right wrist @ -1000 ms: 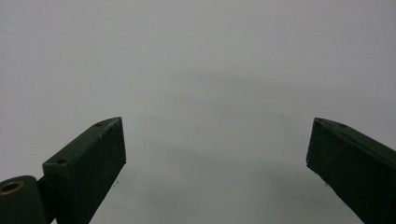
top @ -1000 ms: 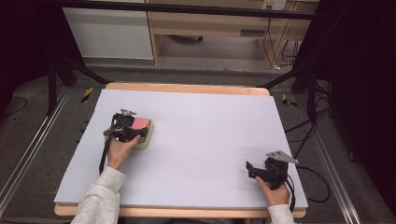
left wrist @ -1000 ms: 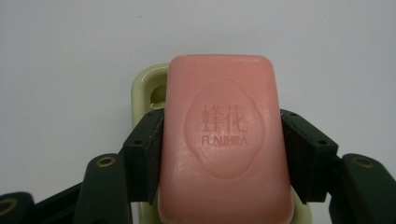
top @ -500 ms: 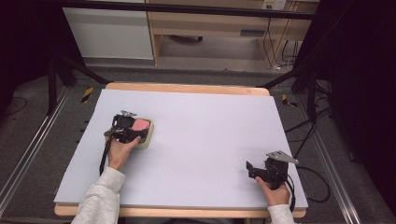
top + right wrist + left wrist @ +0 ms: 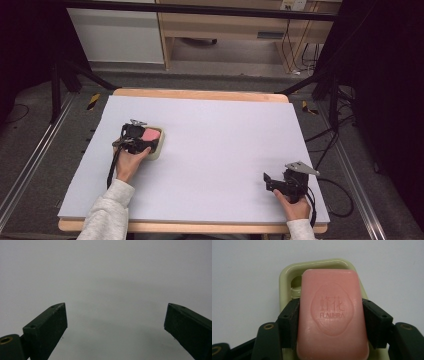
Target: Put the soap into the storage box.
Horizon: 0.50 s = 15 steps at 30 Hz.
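A pink bar of soap (image 5: 332, 315) with a stamped oval mark lies over a pale yellow-green soap dish (image 5: 287, 277). My left gripper (image 5: 331, 323) is shut on the soap, one black jaw pressed on each long side. From above, the soap (image 5: 151, 135) and dish (image 5: 156, 151) sit at the table's left, with the left gripper (image 5: 142, 137) over them. My right gripper (image 5: 269, 181) rests near the front right of the table; its jaws (image 5: 116, 325) stand wide apart with bare table between them.
The table top (image 5: 220, 140) is a pale lilac sheet on a wooden board. Dark stands and cables lie on the floor to both sides, and a wooden cabinet (image 5: 225, 25) stands beyond the far edge.
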{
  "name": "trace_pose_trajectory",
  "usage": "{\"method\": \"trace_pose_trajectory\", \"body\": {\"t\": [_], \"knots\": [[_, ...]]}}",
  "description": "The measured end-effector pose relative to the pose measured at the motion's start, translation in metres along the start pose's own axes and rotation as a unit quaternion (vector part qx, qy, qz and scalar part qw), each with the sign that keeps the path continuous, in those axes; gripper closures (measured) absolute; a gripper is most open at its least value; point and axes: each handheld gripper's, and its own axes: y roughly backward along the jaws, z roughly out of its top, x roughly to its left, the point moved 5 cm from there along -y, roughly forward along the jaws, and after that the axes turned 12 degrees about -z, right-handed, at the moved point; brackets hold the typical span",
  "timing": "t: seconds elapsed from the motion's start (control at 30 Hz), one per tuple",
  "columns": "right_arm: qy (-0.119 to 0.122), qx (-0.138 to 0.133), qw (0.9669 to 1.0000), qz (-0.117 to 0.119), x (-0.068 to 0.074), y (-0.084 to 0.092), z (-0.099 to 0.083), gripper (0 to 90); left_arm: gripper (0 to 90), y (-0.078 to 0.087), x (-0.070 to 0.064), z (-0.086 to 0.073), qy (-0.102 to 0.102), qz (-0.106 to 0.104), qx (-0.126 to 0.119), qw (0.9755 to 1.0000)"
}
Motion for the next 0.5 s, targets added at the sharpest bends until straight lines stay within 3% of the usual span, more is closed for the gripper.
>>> {"method": "trace_pose_trajectory", "body": {"t": [0.5], "knots": [[0.002,0.0,1.0,0.0,0.0002,0.0,-0.0003,4.9,36.8,0.0015,-0.0008,-0.0005,-0.001,-0.001,0.005,1.0]]}}
